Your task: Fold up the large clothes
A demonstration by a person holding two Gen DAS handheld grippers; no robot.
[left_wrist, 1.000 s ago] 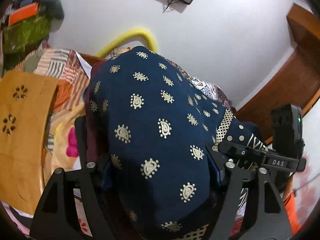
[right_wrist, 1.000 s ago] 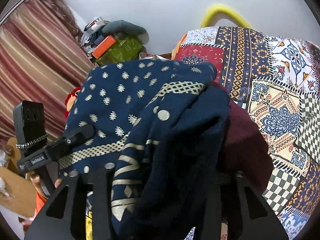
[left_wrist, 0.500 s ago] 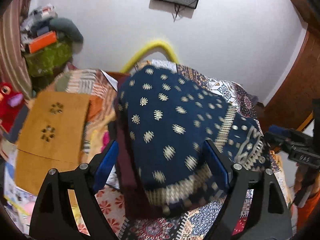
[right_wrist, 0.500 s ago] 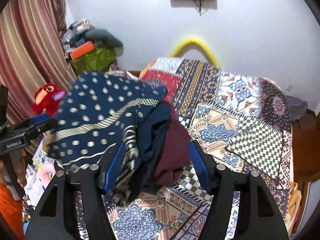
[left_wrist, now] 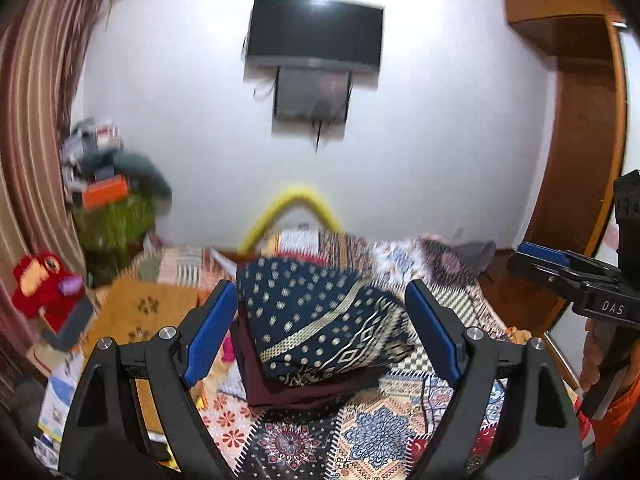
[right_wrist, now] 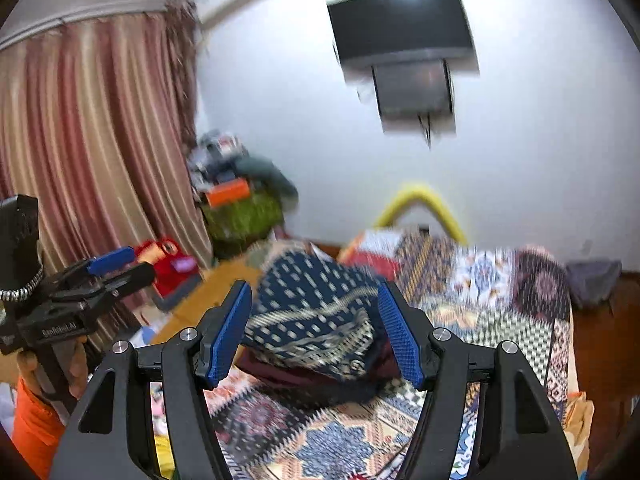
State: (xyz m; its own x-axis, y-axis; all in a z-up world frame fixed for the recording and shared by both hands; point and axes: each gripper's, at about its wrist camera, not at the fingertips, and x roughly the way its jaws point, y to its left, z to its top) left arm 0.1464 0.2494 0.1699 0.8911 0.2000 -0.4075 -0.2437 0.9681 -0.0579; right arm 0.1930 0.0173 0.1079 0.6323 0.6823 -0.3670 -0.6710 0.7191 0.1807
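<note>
A folded navy garment with gold print (left_wrist: pixel 312 316) lies on a maroon cloth (left_wrist: pixel 280 384), the two stacked on the patchwork bed cover (left_wrist: pixel 360 436). My left gripper (left_wrist: pixel 320 298) hovers above and short of the stack, open, its blue pads (left_wrist: pixel 212 328) clear of the cloth. In the right wrist view the same navy stack (right_wrist: pixel 312 312) shows blurred between the spread fingers of my right gripper (right_wrist: pixel 314 298), also open and holding nothing. Each gripper shows at the edge of the other's view, held by a hand in an orange sleeve (right_wrist: pixel 32 420).
A TV (left_wrist: pixel 316 36) hangs on the white wall above a yellow arch (left_wrist: pixel 292 200) at the bed's far end. Left of the bed are an orange wooden board (left_wrist: pixel 148 304), a red plush toy (left_wrist: pixel 40 288), a cluttered pile (left_wrist: pixel 116 216) and a striped curtain (right_wrist: pixel 80 140). A wooden wardrobe (left_wrist: pixel 580 128) stands right.
Both grippers opened, let go of the folded stack, and pulled back and upward. The stack now rests on the bed, smaller in both views.
</note>
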